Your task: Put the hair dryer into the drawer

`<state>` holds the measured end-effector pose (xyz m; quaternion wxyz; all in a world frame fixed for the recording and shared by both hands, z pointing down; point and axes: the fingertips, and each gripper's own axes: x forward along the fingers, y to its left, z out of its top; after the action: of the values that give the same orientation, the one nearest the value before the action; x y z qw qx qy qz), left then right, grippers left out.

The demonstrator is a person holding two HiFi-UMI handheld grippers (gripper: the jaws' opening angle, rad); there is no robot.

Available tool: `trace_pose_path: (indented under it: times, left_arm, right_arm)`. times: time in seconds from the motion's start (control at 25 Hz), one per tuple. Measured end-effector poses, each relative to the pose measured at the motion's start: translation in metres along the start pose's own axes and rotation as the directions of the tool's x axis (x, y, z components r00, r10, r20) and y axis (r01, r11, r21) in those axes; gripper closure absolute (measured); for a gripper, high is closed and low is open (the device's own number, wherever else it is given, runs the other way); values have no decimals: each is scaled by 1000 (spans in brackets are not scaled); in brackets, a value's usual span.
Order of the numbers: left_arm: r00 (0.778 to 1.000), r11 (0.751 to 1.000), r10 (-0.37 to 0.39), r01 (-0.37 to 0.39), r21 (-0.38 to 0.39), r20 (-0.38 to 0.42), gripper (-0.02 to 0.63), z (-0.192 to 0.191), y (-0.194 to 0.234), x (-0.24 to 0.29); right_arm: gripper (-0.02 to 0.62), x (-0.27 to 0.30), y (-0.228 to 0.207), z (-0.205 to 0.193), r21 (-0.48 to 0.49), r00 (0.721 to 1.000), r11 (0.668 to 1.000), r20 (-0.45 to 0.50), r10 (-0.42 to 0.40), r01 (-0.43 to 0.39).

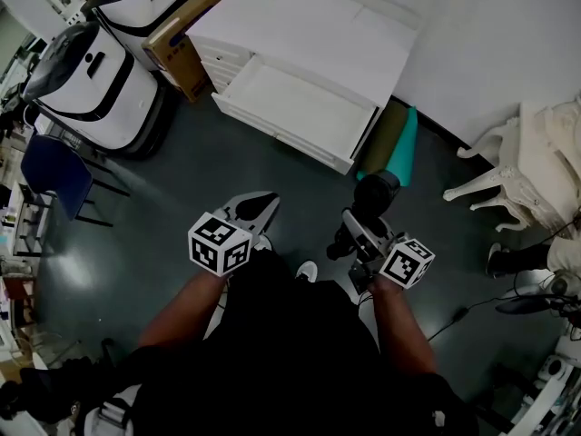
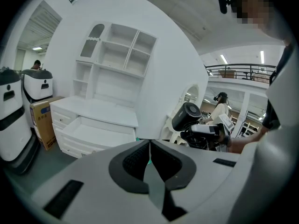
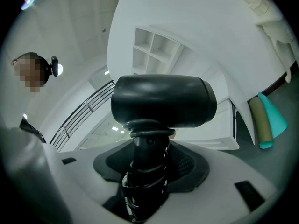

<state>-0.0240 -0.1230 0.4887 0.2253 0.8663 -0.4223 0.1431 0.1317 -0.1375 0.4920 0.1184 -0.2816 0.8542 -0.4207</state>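
Two handheld grippers hover over a dark floor, facing a white dresser whose drawer is pulled out and looks bare inside. The right gripper is clamped on the handle of a black hair dryer. A cord is coiled round that handle and the barrel sits above the jaws. The dryer is carried in the air, well short of the drawer, probably so it can be lowered straight in. The left gripper has its jaws pressed together on nothing and looks spare, since the drawer is already open. Rolled teal and olive mats lean by the dresser's right corner, near the path. A white chair stands to the right, with a cardboard box and white machines to the left, well apart.
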Motion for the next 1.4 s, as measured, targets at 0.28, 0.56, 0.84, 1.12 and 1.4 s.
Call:
trace_pose_path:
  times: [0.28,0.56,0.84,1.12,1.4]
  left_arm:
    - [999,1000,-24,24,5,-31,588,1,3,25]
    - [998,998,-56,57,39,-40,588,20,9,55]
    - [996,997,-74,76,33,-53,588,31,32,82]
    - [993,996,-85,85,-8,-83,588,31,73,95]
    - [991,994,-113,113,-9,-77,588,51,124,110]
  right_arm:
    - [357,-5,-19,6,19,999,999,17,-27,27]
    - [356,-7,-35,19,-9,996,996,36,-83,83]
    - [356,13,-54,33,-9,992,993,30,-120,121]
    - [356,53,-70,45,14,987,987,11,-162,162]
    - [356,111,-70,61,-3,981,981,-2,-193,193]
